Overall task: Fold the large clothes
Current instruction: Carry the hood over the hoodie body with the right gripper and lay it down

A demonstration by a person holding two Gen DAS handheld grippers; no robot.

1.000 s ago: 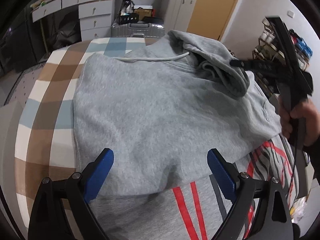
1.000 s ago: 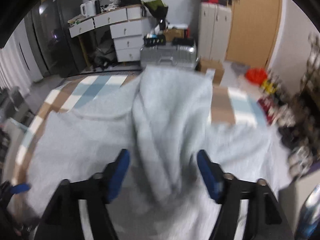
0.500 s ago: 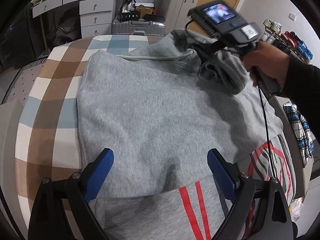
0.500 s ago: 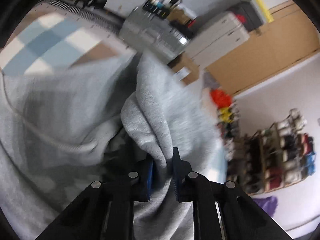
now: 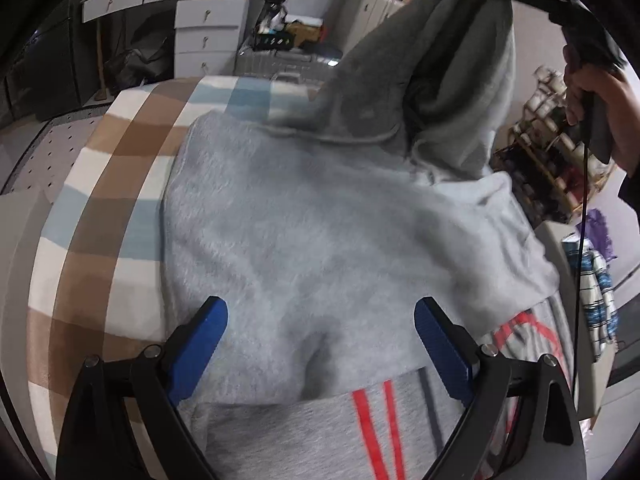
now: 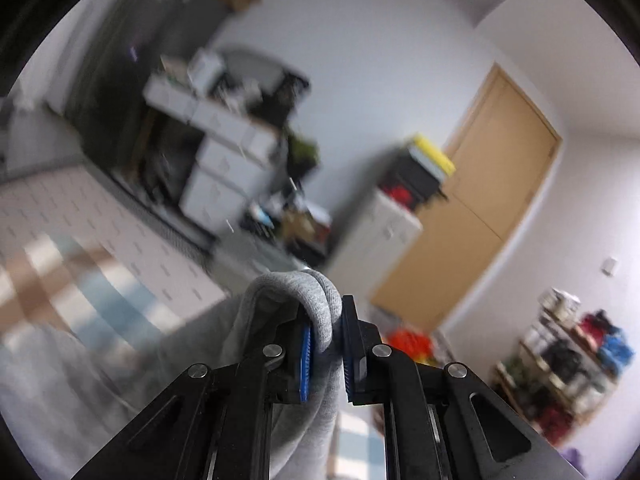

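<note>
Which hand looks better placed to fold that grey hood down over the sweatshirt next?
The right. Its tool is already clamped on the grey hood and holds it up above the sweatshirt body. The left tool is open near the bottom edge, gripping nothing.

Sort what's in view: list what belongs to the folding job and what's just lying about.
Part of the job:
- grey hoodie, its hood lifted
- right gripper, clamped on the hood
- left gripper, jaws open over the hem
- checked bed cover underneath

Lying about:
- red-striped grey garment
- white drawers
- suitcase
- shoe rack
</note>
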